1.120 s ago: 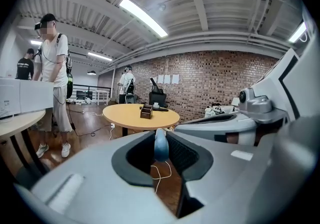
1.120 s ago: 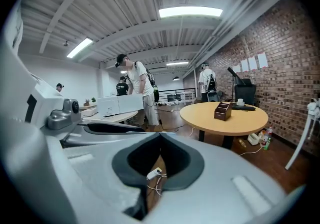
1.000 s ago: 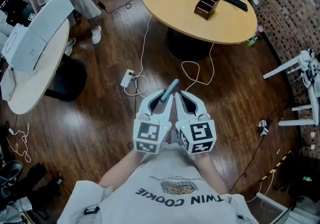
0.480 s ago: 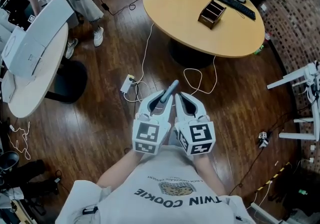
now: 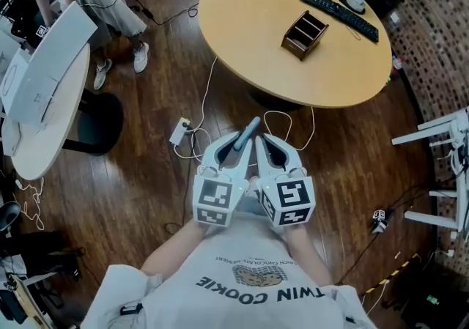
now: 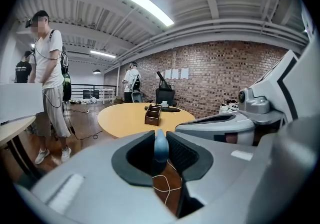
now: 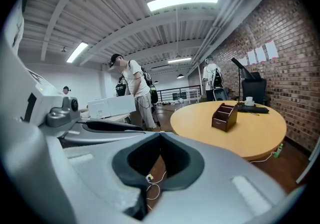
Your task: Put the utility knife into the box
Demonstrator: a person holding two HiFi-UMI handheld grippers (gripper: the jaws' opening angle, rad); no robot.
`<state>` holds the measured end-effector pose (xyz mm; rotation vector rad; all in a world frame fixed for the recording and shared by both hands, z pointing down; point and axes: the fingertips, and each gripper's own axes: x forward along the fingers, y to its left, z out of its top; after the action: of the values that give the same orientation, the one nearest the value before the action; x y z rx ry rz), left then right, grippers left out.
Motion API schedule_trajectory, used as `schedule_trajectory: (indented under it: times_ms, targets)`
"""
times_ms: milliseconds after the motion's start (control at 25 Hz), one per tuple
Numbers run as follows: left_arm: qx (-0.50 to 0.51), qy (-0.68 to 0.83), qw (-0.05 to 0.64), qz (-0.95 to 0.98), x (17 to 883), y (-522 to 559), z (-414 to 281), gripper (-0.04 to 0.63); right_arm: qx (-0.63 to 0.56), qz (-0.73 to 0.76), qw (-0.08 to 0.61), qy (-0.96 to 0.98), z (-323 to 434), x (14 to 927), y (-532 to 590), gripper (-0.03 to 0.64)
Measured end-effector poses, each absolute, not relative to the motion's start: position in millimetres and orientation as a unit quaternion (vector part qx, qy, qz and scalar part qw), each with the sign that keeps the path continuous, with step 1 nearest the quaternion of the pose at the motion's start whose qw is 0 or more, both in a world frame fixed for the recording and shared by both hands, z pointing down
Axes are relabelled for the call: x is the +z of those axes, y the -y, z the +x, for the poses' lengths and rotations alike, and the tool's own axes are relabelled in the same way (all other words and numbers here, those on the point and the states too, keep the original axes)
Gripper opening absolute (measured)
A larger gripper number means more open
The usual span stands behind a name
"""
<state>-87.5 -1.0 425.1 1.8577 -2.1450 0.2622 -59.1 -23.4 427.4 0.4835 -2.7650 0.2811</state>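
- Knife first: the slim grey-blue utility knife (image 5: 248,132) is clamped in the left gripper (image 5: 237,149), and its free end pokes past the jaw tips toward one o'clock in the head view.
- The left gripper view confirms it, with both dark pads pressing on the utility knife, one on either side.
- It looks light and stiff, with a smooth, narrow body, so it will likely want to swivel or slide in the pads if bumped.
- The grip sits low on the handle. A hold nearer the middle would probably steady it better, and the blade end is best left alone.
- The right gripper (image 5: 267,147) is clenched on nothing, its jaws meeting at the tips with only floor and a white cable behind them.
- Both grippers sit side by side, nearly touching, tucked close in front of the person's chest. Their marker cubes face the person and their noses point forward and slightly down over the dark wooden floor.
- The target is the dark brown wooden compartment box (image 5: 303,34), on the round light-wood table (image 5: 249,20) at one o'clock, well apart from the grippers.
- A black keyboard (image 5: 338,14) lies just beyond the box.
- The compartments look narrow, so the utility knife will probably need lining up lengthwise before release.
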Motion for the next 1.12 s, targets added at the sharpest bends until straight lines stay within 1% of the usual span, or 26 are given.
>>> schedule_trajectory:
  times_ms: [320,600,1120]
  targets:
    - [0.101,0.749,0.139,0.64,422.4,68.4,-80.3,0.077,0.102,0.16,0.154,0.97,-53.8,425.6,90.3,0.002]
    - [0.112,0.747,0.125,0.643,415.6,102.0,-74.1,0.077,0.108,0.166,0.143,0.97,-47.3,422.5,120.6,0.002]
    - [0.107,0.735,0.121,0.658,424.1,155.7,-93.1,0.077,0.097,0.192,0.141,0.966,-62.8,427.3,174.8,0.002]
